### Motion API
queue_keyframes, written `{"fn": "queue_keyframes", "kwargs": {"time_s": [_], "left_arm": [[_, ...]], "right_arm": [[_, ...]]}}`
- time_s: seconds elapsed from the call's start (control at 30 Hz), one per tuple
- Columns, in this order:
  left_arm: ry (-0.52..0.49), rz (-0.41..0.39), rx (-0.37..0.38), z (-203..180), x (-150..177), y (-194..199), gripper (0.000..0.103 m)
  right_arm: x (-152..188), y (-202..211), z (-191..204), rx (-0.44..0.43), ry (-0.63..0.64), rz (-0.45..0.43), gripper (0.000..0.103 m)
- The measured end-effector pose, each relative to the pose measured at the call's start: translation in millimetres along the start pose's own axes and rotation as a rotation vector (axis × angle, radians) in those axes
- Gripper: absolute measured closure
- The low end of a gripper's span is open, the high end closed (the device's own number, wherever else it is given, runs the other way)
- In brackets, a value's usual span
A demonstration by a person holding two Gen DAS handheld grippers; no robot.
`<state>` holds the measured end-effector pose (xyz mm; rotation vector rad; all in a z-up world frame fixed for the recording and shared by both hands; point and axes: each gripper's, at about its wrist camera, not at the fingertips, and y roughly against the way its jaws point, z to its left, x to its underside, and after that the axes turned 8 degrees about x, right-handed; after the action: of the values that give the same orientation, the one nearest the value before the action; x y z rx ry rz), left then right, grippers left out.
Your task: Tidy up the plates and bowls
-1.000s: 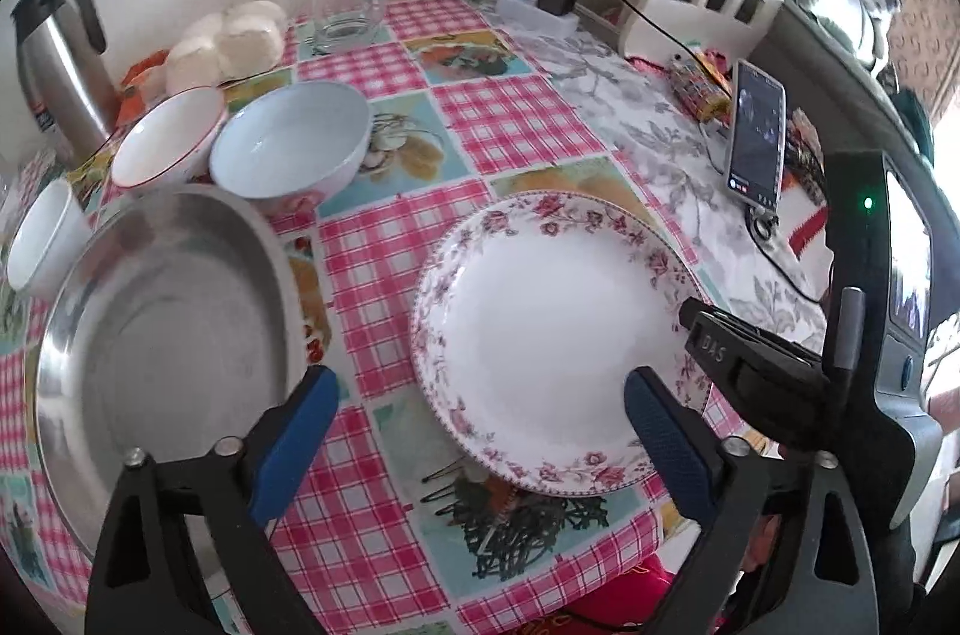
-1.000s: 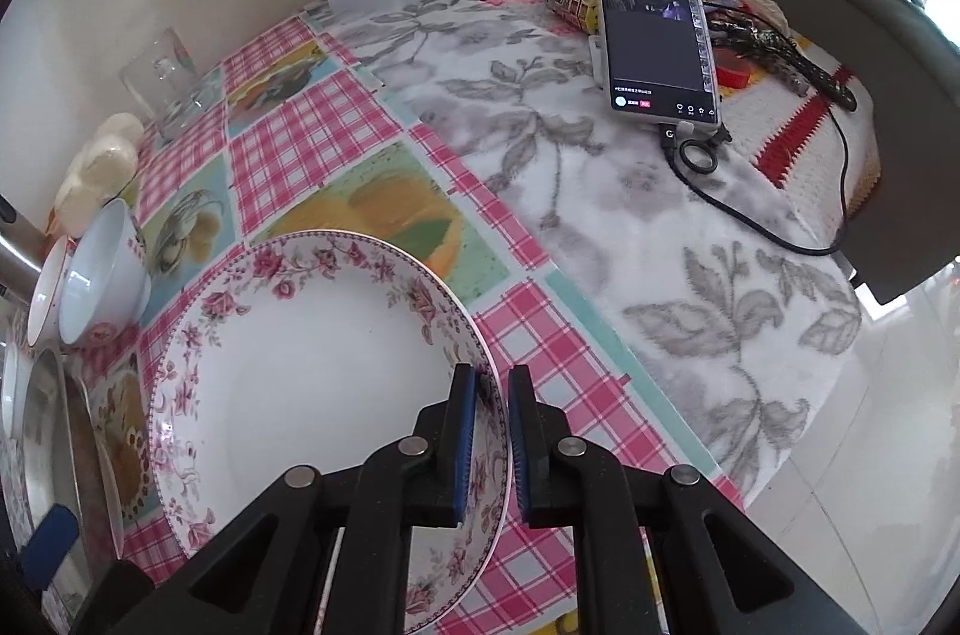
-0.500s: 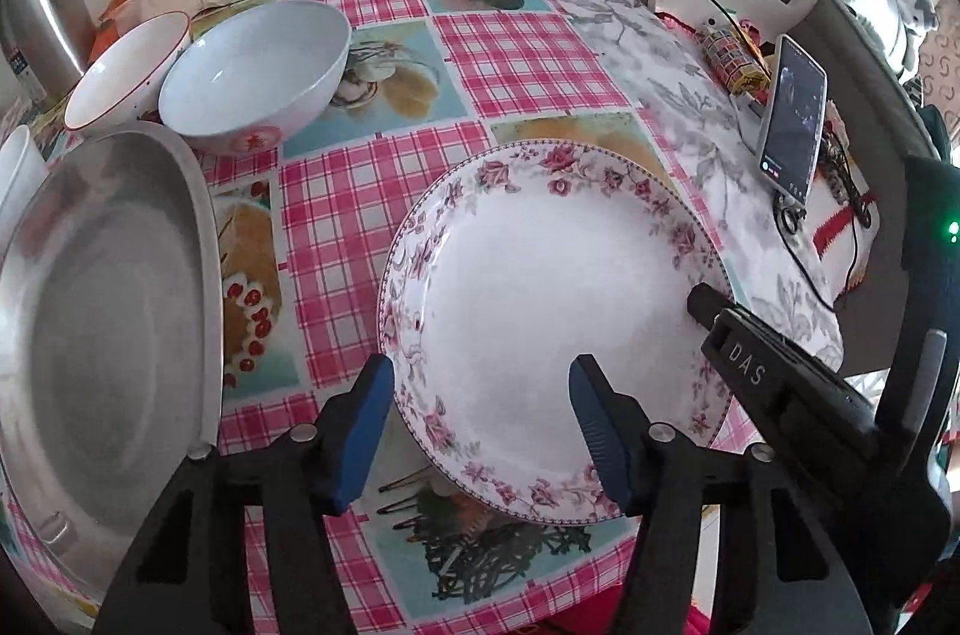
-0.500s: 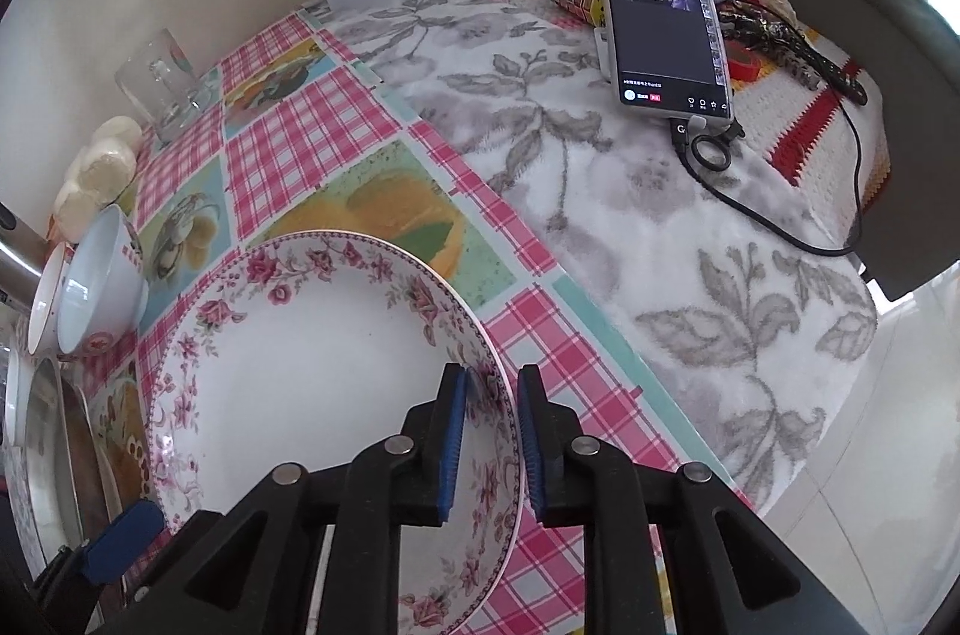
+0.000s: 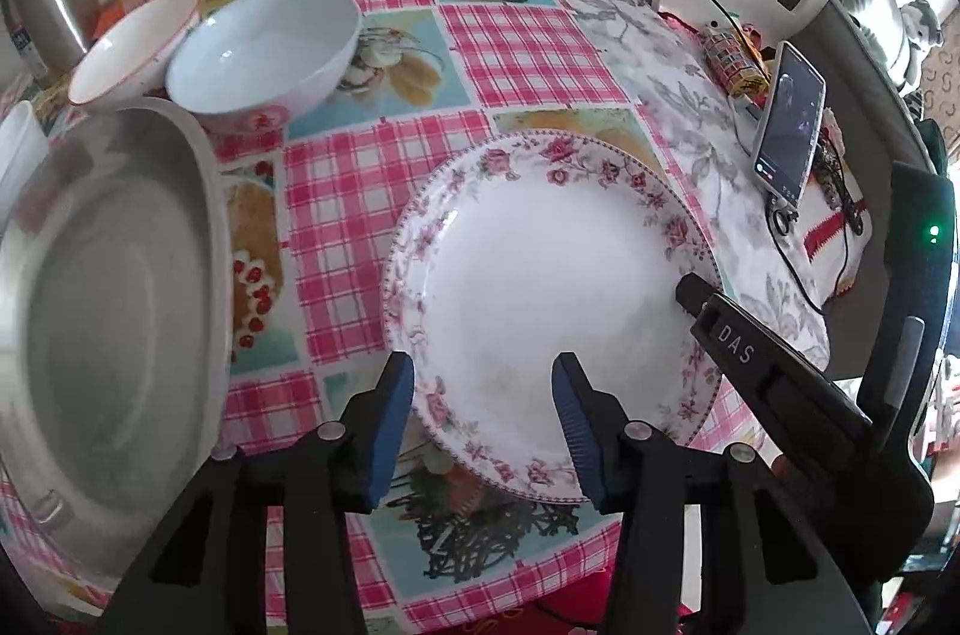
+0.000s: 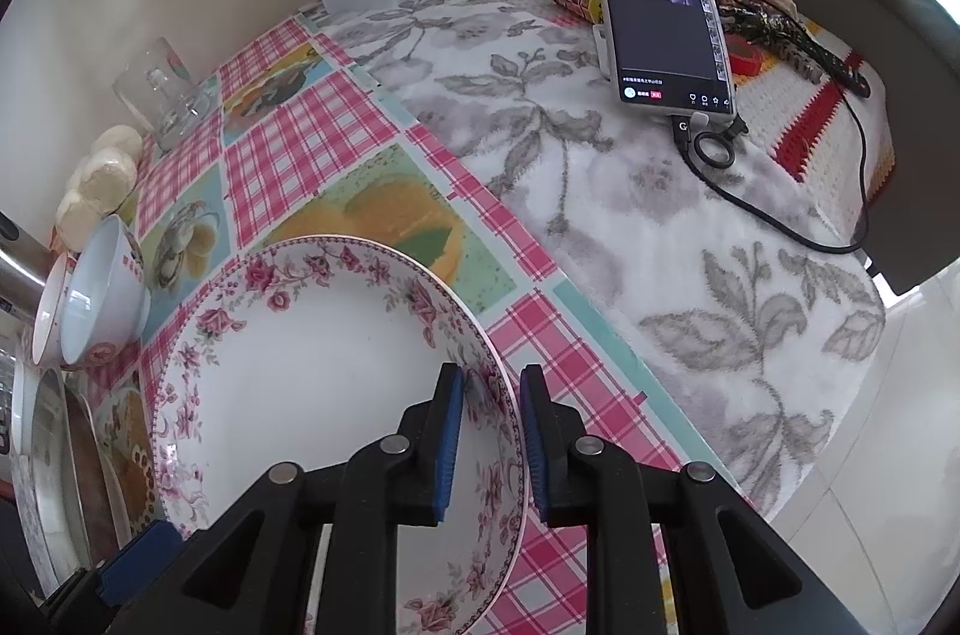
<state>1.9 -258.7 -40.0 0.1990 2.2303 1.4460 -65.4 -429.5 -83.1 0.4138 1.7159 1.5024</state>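
floral plate (image 5: 540,275) on checked tablecloth (image 5: 522,47), left gripper (image 5: 483,419) jaws closing (rim between)

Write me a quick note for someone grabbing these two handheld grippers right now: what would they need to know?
Left gripper: fingers open, astride the floral plate's near rim, and they have just been closing.
Right gripper: fingers astride the plate's right rim, just eased open, no firm grip.
Things: the plate is near the table's front edge, the steel dish to its left, and the pale blue bowl and red-rimmed bowl behind.
Done: nothing stacked.
Left: probably grip the plate, then group plates and bowls.
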Motion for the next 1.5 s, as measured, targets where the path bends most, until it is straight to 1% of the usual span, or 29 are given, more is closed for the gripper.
{"fn": "queue_keyframes", "kwargs": {"time_s": [0.13, 0.23, 0.3, 0.43, 0.5, 0.6, 0.73, 0.8, 1.0, 1.17, 1.27, 1.33, 1.4, 1.5], "left_arm": [[0.028, 0.022, -0.052, 10.3, -1.0, -9.0, 0.054], [0.032, 0.035, -0.044, 12.7, -2.7, -17.3, 0.056], [0.036, 0.04, -0.047, 13.5, -4.2, -22.0, 0.062], [0.055, 0.043, -0.053, 17.1, -8.3, -31.1, 0.067], [0.066, 0.039, -0.057, 20.0, -10.4, -35.1, 0.072], [0.091, 0.02, -0.043, 25.2, -14.1, -36.1, 0.074], [0.093, 0.001, -0.04, 27.0, -16.9, -35.8, 0.074], [0.102, -0.008, -0.026, 29.4, -19.6, -36.9, 0.074], [0.114, -0.017, -0.012, 33.8, -21.9, -36.1, 0.075], [0.116, -0.024, -0.001, 30.6, -24.1, -39.9, 0.075], [0.116, -0.029, 0.005, 30.8, -24.1, -39.6, 0.077], [0.127, -0.03, 0.023, 33.5, -23.5, -38.6, 0.079], [0.146, -0.03, 0.057, 38.0, -22.7, -37.4, 0.083], [0.162, -0.032, 0.081, 41.4, -21.8, -36.7, 0.084]], "right_arm": [[-0.2, -0.5, 0.0, 0.0, 0.0, 0.0, 0.082], [0.1, -0.8, 0.3, -0.001, 0.001, 0.002, 0.081], [0.4, -1.0, 0.3, -0.001, 0.001, 0.002, 0.081], [0.3, -1.9, 0.3, -0.01, 0.003, 0.002, 0.081], [0.0, -2.6, 0.0, -0.019, 0.001, 0.004, 0.081], [-0.4, -4.3, -1.4, -0.039, -0.006, 0.011, 0.081], [-0.8, -6.7, -2.2, -0.07, -0.018, 0.021, 0.08], [-0.5, -7.3, -2.4, -0.083, -0.019, 0.023, 0.079], [-0.4, -10.1, -6.3, -0.124, -0.048, 0.035, 0.077], [0.2, -10.8, -6.2, -0.128, -0.049, 0.033, 0.077], [0.5, -10.9, -6.7, -0.134, -0.053, 0.034, 0.077], [0.4, -11.9, -10.5, -0.147, -0.071, 0.037, 0.079], [0.7, -12.3, -14.1, -0.158, -0.086, 0.036, 0.081], [1.2, -12.5, -16.6, -0.171, -0.101, 0.035, 0.082]]}}
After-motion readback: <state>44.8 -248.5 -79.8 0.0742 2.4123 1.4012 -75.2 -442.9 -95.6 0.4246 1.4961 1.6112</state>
